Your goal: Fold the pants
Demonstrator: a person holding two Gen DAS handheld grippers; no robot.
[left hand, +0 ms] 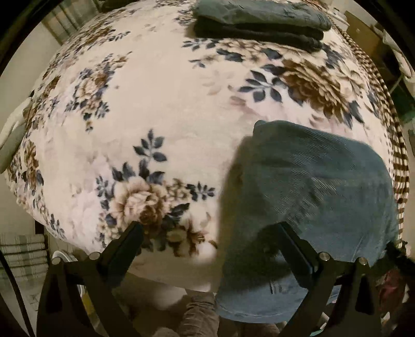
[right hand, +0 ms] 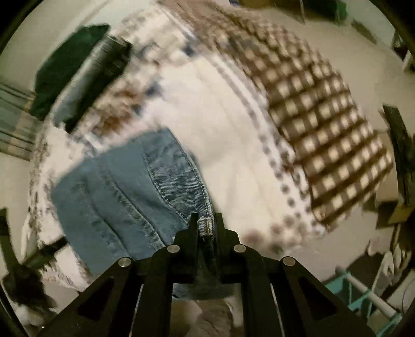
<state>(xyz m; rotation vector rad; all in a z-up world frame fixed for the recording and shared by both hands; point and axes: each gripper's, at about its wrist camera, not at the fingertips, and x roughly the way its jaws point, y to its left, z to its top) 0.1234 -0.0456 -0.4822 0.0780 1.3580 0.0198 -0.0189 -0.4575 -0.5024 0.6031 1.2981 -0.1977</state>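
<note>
The blue denim pants (left hand: 319, 186) lie on the flowered blanket (left hand: 160, 103), their near part hanging over the bed's front edge. In the left wrist view my left gripper (left hand: 211, 233) is open wide above that edge. Its right finger (left hand: 293, 248) is over the denim, its left finger (left hand: 127, 243) over the blanket, and nothing is gripped. In the blurred right wrist view my right gripper (right hand: 206, 223) is shut on a seamed edge of the pants (right hand: 124, 186), and the denim spreads away to its left.
A stack of dark folded clothes (left hand: 259, 23) sits at the far end of the bed. A brown-and-white checked cover (right hand: 324, 124) runs along the bed's right side. A teal rack (right hand: 363, 293) stands on the floor at the right. A person's trouser leg (left hand: 199, 316) shows below the bed's edge.
</note>
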